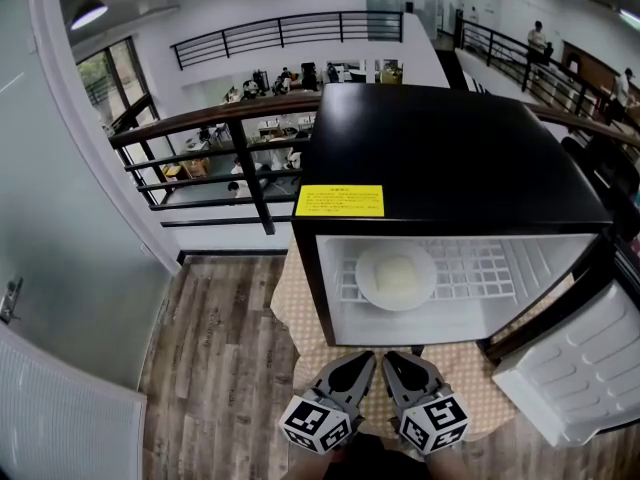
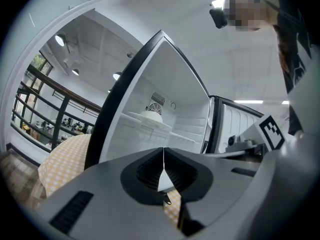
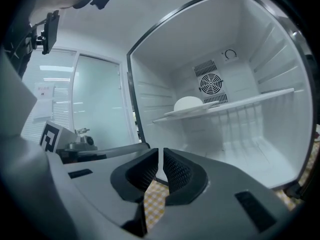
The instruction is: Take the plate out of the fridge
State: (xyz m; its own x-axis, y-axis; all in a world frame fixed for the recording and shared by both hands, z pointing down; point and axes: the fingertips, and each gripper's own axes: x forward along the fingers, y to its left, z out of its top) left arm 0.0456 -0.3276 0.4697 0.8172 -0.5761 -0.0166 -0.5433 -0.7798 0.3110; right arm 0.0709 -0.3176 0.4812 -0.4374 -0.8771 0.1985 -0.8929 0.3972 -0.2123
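A white plate [image 1: 395, 276] with a pale round mound of food lies on the wire shelf inside the open black mini fridge [image 1: 440, 158]. The plate [image 2: 150, 118] shows at the back of the left gripper view, and in the right gripper view the plate [image 3: 192, 106] rests on the shelf's left part. My left gripper [image 1: 365, 360] and right gripper [image 1: 392, 360] hang side by side just in front of the fridge opening, below the shelf. The left gripper [image 2: 163, 156] is shut and empty. With its jaws together, the right gripper [image 3: 161, 159] holds nothing.
The fridge door [image 1: 580, 368] swings open to the right. The fridge stands on a table with a yellow checked cloth [image 1: 290, 298]. A dark railing [image 1: 230, 128] runs behind, a glass wall [image 1: 60, 218] stands at the left, and wood floor [image 1: 215, 358] lies below.
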